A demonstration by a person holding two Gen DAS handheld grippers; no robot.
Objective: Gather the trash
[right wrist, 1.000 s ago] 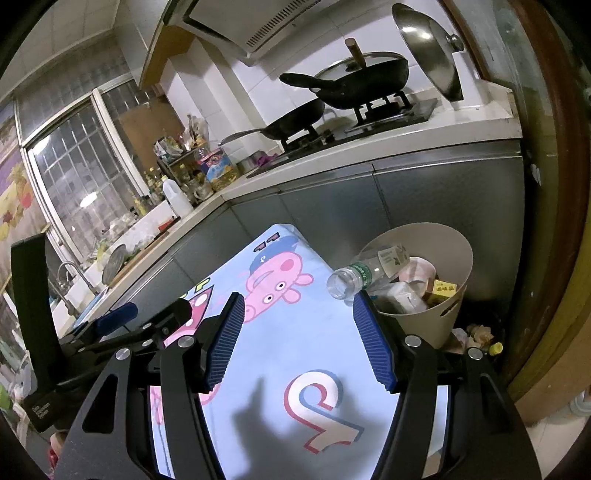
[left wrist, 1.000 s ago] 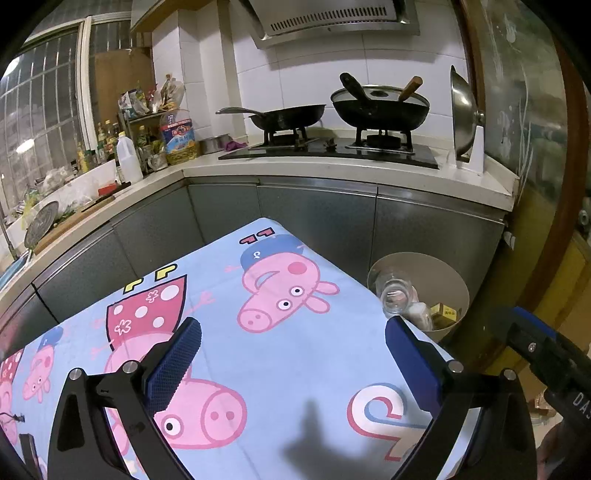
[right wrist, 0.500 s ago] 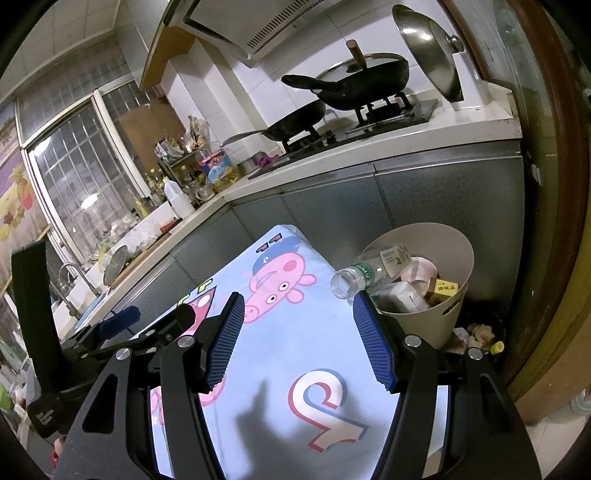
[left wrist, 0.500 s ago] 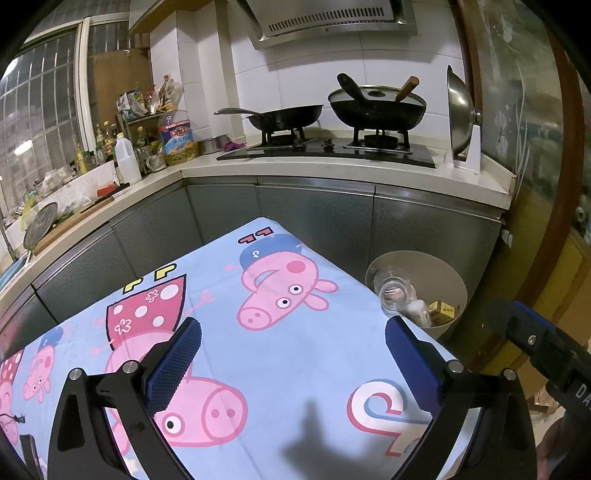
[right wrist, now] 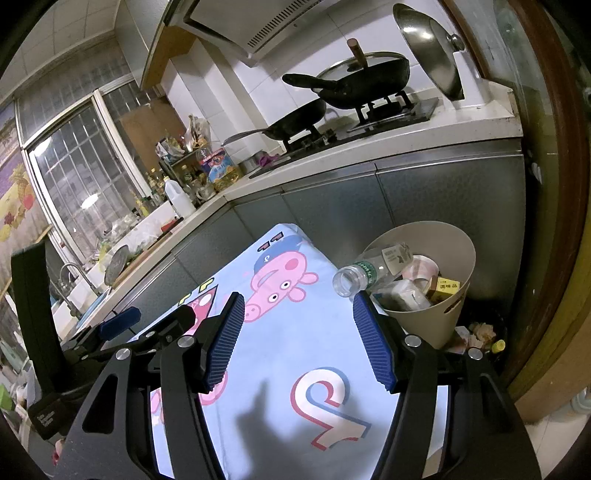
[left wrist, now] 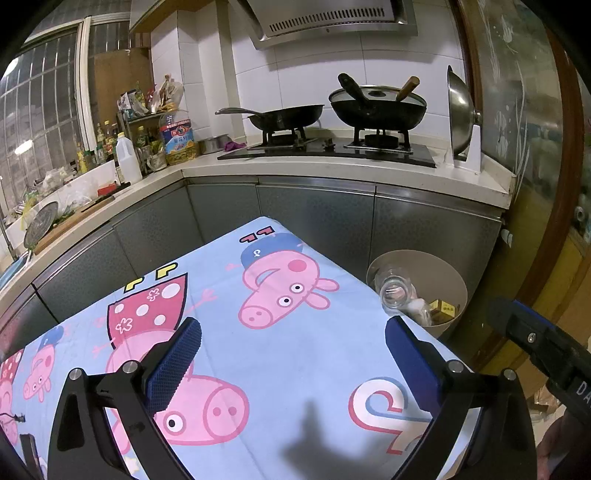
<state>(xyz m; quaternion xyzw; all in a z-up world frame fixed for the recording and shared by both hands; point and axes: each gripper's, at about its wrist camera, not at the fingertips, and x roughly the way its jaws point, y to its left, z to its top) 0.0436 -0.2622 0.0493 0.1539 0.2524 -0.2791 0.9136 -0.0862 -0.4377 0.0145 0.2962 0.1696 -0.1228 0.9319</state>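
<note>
A home kitchen is shown: beyond the tongs, two black pans sit on a gas hob under an extractor hood (oil bottles crowd the corner).

White-tiled kitchen wall, barred window

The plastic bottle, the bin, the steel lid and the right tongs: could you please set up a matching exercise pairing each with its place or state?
Things:
1. plastic bottle
2. bin
3. steel lid
4. right tongs

Places or states:
A. propped upright at the counter's end
B. open, holding nothing
C. on the floor beside the cartoon cloth
D. neck poking over the rim

Pairs: 1-D, 2-C, 3-A, 4-B
</note>
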